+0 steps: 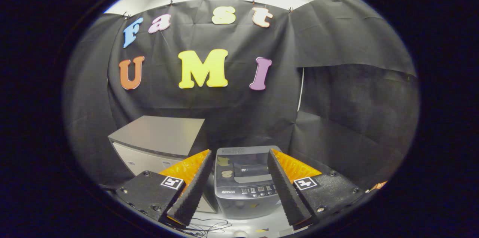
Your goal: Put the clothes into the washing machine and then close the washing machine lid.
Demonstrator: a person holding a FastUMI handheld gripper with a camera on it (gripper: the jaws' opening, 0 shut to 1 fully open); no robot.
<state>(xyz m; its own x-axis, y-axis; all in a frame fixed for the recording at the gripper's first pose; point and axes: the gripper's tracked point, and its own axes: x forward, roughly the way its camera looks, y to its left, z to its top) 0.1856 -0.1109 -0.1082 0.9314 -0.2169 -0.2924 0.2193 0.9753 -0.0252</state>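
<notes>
Jaws (239,178): apart, gripping nothing.
Washing machine (245,182): straight ahead, framed between the jaws, its lid looks down, control panel facing them.
Grey cabinet (157,137): beside the machine, beyond the left finger.
Clothes: not located.

Single fisheye camera rides on the gripper (239,183), looking forward along its two spread fingers and slightly downward. It faces the booth's black back wall from some way off. The washing machine (245,182) sits between and beyond the fingers, grey cabinet (157,140) left of it.
</notes>
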